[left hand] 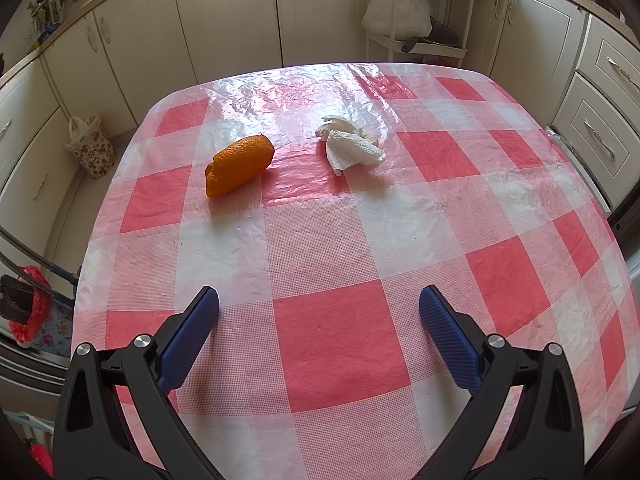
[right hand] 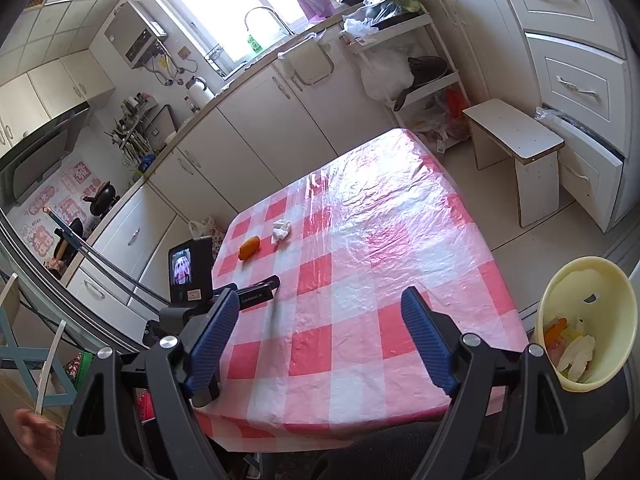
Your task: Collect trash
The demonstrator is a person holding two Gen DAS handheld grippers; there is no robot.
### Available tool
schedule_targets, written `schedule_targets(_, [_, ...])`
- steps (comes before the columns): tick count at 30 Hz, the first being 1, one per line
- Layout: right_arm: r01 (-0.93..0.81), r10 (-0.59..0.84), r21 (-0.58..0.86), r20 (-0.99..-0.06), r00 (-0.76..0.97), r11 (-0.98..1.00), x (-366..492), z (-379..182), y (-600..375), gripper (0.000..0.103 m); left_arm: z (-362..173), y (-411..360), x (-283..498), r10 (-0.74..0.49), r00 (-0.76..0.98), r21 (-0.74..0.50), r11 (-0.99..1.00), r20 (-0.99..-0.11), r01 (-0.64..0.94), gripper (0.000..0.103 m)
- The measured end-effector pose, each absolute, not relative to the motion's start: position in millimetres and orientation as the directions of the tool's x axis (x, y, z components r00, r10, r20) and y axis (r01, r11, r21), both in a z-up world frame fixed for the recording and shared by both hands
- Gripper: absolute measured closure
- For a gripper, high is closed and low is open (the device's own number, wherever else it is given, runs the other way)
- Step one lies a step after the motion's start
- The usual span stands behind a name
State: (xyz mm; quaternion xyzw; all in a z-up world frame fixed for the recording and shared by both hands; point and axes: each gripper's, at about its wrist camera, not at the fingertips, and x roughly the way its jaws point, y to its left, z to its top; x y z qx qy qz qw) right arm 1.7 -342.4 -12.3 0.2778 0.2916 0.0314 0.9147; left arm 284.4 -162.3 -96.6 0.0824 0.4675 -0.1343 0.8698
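Observation:
An orange peel (left hand: pixel 240 166) and a crumpled white tissue (left hand: pixel 352 146) lie side by side on the far half of the red-and-white checked table (left hand: pixel 500 280). My left gripper (left hand: pixel 319 300) hovers over the near part of the table, open and empty, well short of both. In the right wrist view the peel (right hand: pixel 249 248) and tissue (right hand: pixel 281 229) sit at the far left corner. My right gripper (right hand: pixel 320 300) is open and empty above the table's near edge. A cream bin (right hand: pixel 580 276) beside the table's right edge holds peel and paper scraps.
The left tool's camera screen (right hand: pixel 188 270) sits at the table's left edge in the right wrist view. A white stool (right hand: pixel 516 140) stands past the far right corner. A floral basket (left hand: pixel 92 148) is on the floor at the left. Kitchen cabinets (left hand: pixel 224 20) ring the table.

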Motion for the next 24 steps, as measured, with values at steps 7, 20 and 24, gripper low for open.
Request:
schedule_targets(7, [0.104, 0.224, 0.564, -0.481, 0.848, 0.819, -7, -14, -354, 0.02, -97, -162, 284, -0.157, 0.526, 0.017, 0.95, -0.836, 0.311, 0.007])
schedule_targets(20, [0.09, 0.261, 0.584, -0.489, 0.832, 0.806, 0, -22, -365, 0.02, -96, -163, 285, -0.14, 0.531, 0.018, 0.959, -0.835, 0.281, 0.006])
schedule_targets(24, [0.088, 0.259, 0.583, -0.486, 0.835, 0.808, -1, -21, -365, 0.02, -95, -162, 285, -0.156, 0.493, 0.018, 0.944, -0.856, 0.33, 0.006])
